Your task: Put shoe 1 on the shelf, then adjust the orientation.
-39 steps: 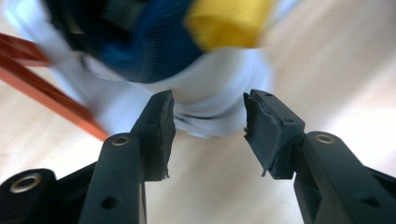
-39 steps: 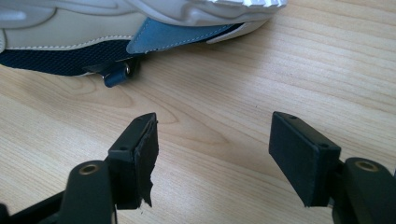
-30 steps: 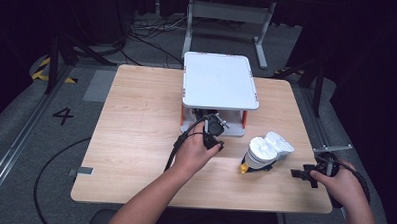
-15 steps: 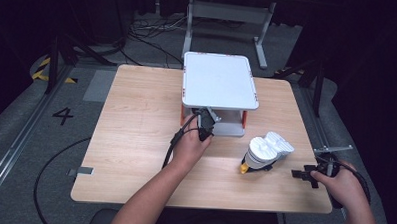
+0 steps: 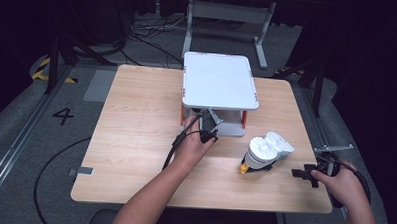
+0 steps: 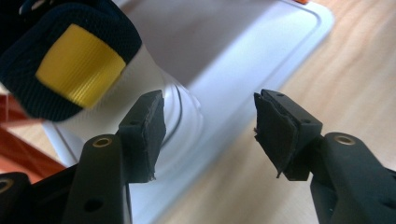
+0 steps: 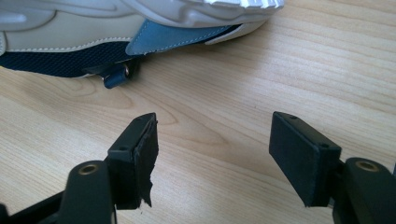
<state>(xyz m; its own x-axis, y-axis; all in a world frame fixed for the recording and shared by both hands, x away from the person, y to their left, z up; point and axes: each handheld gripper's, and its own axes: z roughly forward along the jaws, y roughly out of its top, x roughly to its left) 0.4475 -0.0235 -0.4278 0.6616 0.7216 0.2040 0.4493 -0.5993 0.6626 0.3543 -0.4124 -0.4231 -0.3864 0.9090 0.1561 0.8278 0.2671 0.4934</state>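
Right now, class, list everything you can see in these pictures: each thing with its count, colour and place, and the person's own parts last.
Table: one, light wood, centre of the high view.
Rack: one, white top shelf and lower shelf with orange-red posts, at the far middle of the table.
Shoes: two, white soles up, navy, cream and blue sides with yellow trim, on the table right of the rack.
Floor tape: yellow and black, left of the table.
Floor number 4: one, black, left of the table.
Left gripper: black, jaws open, at the rack's lower shelf.
Right gripper: black, jaws open, at the table's right edge, pointing at the shoes.
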